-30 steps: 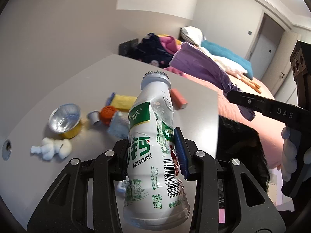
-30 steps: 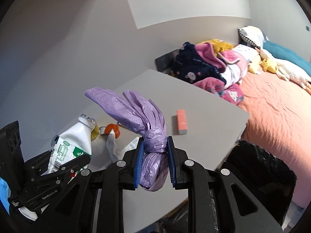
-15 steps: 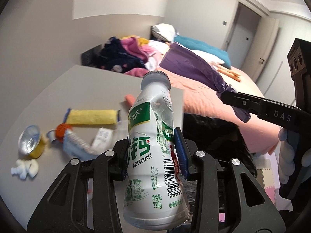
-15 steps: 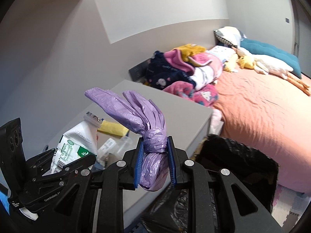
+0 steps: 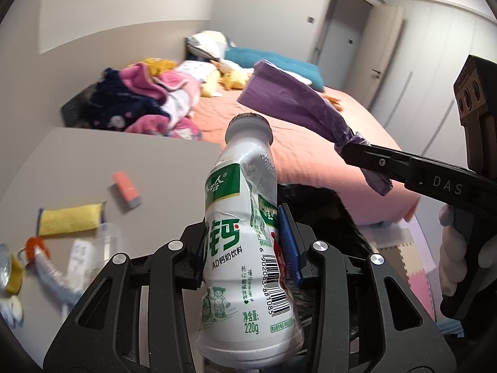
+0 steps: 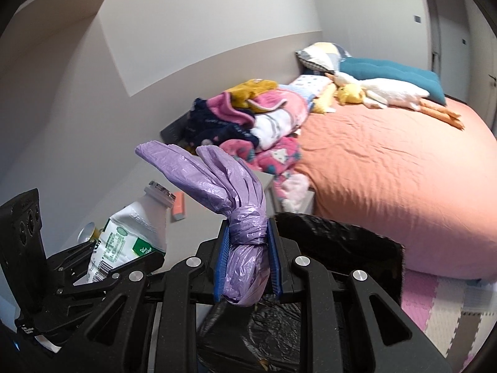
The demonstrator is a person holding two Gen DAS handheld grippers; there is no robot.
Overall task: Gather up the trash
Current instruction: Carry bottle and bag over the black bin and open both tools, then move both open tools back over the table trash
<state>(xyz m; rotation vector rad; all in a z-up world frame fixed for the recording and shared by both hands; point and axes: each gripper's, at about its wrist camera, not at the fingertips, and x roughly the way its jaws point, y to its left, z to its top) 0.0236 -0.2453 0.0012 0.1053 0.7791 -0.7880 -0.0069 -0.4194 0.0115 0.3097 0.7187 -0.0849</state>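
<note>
Both claws loaded over the black bin bag (image 6: 338,236).
Left claw (image 5: 245,242) grips the white milk bottle (image 5: 248,248); right claw (image 6: 247,259) clamps the knotted purple bag (image 6: 245,248).

Glossy plastic bottle (image 5: 248,242); crinkled thin plastic purple bag (image 6: 239,211).
</note>
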